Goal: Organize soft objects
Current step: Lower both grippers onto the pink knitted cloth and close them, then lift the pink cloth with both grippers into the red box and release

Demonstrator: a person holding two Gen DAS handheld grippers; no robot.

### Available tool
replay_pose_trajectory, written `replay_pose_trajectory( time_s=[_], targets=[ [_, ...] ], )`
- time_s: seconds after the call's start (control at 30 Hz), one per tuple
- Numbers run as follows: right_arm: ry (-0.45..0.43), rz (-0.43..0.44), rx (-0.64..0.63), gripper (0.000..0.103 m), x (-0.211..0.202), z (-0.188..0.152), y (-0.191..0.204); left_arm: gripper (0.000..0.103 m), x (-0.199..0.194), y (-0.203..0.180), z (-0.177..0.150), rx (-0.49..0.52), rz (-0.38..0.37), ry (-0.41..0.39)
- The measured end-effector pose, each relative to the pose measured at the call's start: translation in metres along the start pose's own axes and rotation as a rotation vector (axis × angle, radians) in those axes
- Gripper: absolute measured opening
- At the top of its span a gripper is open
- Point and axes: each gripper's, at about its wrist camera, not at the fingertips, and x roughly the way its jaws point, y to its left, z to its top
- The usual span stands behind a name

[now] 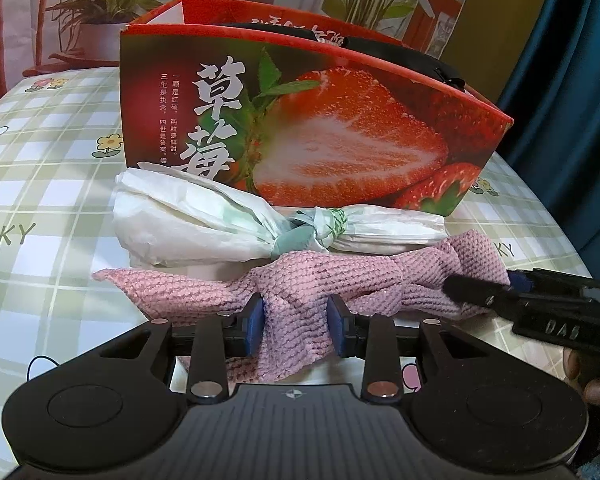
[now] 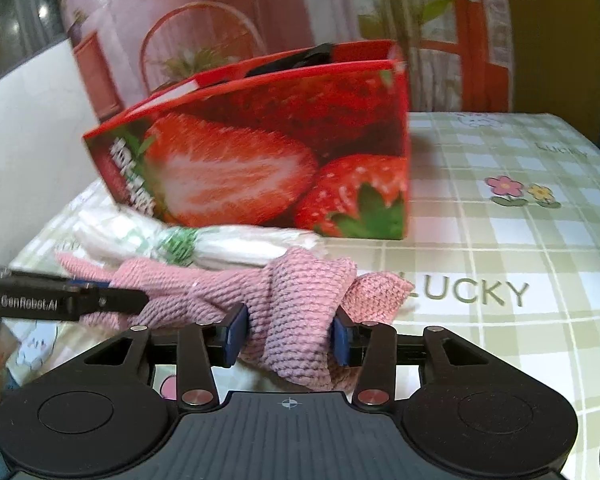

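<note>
A pink knitted cloth (image 1: 300,280) lies bunched on the checked tablecloth, in front of a knotted white plastic bag (image 1: 204,220). My left gripper (image 1: 296,320) is shut on the cloth's left part. My right gripper (image 2: 288,330) is shut on the cloth's right part (image 2: 296,304). The right gripper's fingers (image 1: 472,292) show in the left wrist view at the cloth's right end. The left gripper's fingers (image 2: 112,298) show in the right wrist view at the cloth's left end. The white bag also shows in the right wrist view (image 2: 228,246).
A red strawberry-print box (image 1: 300,128) stands open-topped behind the bag; it also shows in the right wrist view (image 2: 268,164). The green checked tablecloth (image 2: 520,248) spreads right. A potted plant (image 1: 100,20) stands at the back left. A blue curtain (image 1: 572,100) hangs right.
</note>
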Motion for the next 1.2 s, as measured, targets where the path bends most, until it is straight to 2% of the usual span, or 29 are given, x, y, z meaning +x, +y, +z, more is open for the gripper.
replay_pose_trajectory(
  time_s=[0.17, 0.27, 0.57, 0.63, 0.73, 0.77, 0.83, 1.0, 1.2],
  targets=[
    [-0.025, -0.009, 0.063, 0.042, -0.007, 0.001, -0.013, 0.036, 0.000, 0.000, 0.000, -0.005, -0.002, -0.001],
    [-0.018, -0.003, 0.063, 0.038, -0.006, 0.001, -0.014, 0.036, -0.001, 0.000, 0.000, -0.007, -0.004, -0.003],
    [-0.018, -0.029, 0.082, 0.039, -0.005, 0.001, -0.016, 0.036, -0.001, 0.000, -0.001, -0.012, -0.006, -0.004],
    [-0.012, -0.024, 0.077, 0.035, -0.005, 0.000, -0.016, 0.036, -0.001, 0.000, -0.001, -0.013, -0.007, -0.004],
    [0.004, -0.005, 0.057, 0.024, -0.003, 0.001, -0.013, 0.033, -0.001, 0.001, -0.001, -0.022, -0.004, -0.002],
    [0.006, 0.000, 0.047, 0.018, -0.003, 0.001, -0.010, 0.029, -0.002, 0.001, 0.000, -0.022, -0.003, -0.002],
    [0.011, 0.018, 0.026, 0.015, -0.005, 0.003, -0.005, 0.025, -0.007, 0.000, 0.002, -0.016, -0.002, -0.011],
    [-0.027, 0.050, -0.001, 0.014, -0.020, 0.013, 0.002, 0.023, -0.035, -0.005, 0.009, 0.008, -0.020, -0.099],
    [-0.104, 0.091, -0.025, 0.014, -0.048, 0.035, 0.008, 0.023, -0.079, -0.018, 0.025, 0.076, -0.030, -0.239]
  ],
)
